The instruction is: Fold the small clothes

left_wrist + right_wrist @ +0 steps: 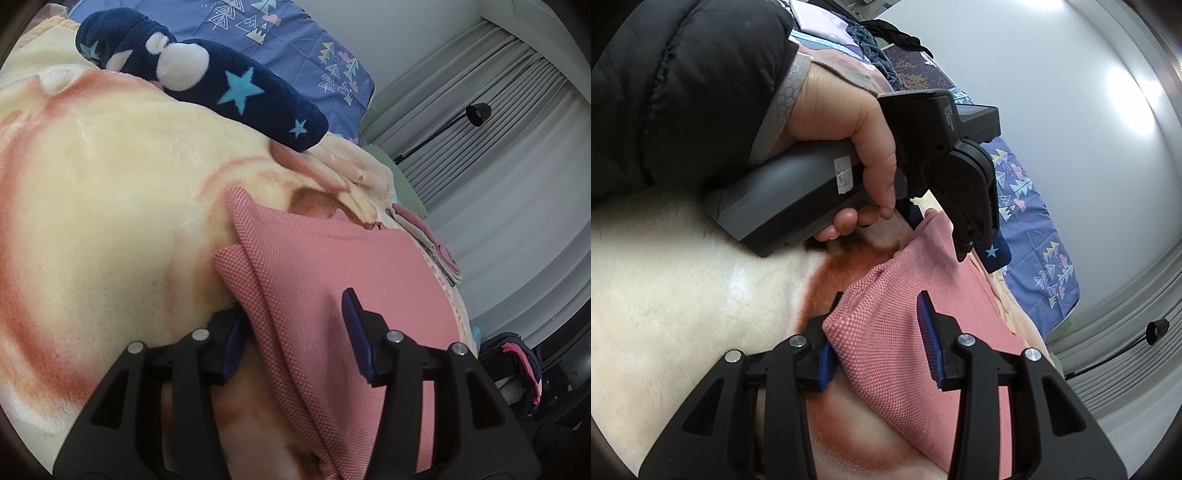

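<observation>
**Pink knit garment lying between both sets of open jaws on the fleece blanket**

A pink garment (332,266) of fine waffle-like knit is lying in soft folds on a plush cream blanket (110,184) that is carrying broad rust-orange curves. The cloth is bunching into a raised ridge along its left side, with a folded corner pointing up the bed.

The left gripper (295,332) is standing wide, its black plastic arms ending in blue ribbed pads (352,325). The ridge of the garment is running up between those pads; the left-hand pad is sitting just beside the fold, partly hidden by it, and the right-hand pad is standing over the flat pink cloth. Nothing is being pinched.

The right gripper (877,332) is likewise spread wide over another bunched corner of the same pink garment (905,332). The cloth is lying between its blue pads (929,328), close against the left-hand one, and is not being clamped.

From the right wrist view, the person's left hand (842,122) is gripping the grey handle of the left gripper (960,236), a black quilted sleeve (683,74) reaching down to the wrist. That tool is tilting downward with its tips at the far edge of the garment.

Beyond, a navy fleece item (221,85) with turquoise stars and white fluffy patches is resting on the blanket, next to blue bedding (295,48) printed with little trees. Pleated grey curtains (498,110) are hanging at the side
</observation>
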A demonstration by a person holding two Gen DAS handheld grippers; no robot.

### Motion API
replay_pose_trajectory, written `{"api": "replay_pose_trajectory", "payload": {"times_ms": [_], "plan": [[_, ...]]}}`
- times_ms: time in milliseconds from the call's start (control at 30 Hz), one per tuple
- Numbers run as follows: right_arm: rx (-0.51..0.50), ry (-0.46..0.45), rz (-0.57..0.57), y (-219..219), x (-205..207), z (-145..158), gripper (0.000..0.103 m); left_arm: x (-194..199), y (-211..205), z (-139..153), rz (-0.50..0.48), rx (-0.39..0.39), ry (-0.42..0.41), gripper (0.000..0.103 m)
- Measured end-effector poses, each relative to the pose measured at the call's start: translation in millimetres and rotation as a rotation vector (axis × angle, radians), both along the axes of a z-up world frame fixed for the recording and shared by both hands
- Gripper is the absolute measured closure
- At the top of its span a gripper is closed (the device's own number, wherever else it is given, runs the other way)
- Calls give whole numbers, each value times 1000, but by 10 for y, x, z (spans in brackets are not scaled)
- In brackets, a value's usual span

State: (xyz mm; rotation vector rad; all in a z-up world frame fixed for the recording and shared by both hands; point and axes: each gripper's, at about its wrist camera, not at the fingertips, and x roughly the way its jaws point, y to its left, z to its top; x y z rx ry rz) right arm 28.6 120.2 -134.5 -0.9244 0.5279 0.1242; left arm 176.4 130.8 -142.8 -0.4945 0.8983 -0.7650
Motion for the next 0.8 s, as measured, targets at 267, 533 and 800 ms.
{"api": "replay_pose_trajectory", "payload": {"times_ms": [267, 533, 800], "plan": [[7, -32, 2, -10, -25, 26, 64, 9, 11, 2, 1, -32, 5, 52], [-33, -50, 0, 47, -30, -33, 64, -9, 21, 9, -16, -51, 12, 52], [-20, 7, -75, -71, 39, -48, 67, -26, -126, 8, -86, -49, 24, 52]]}}
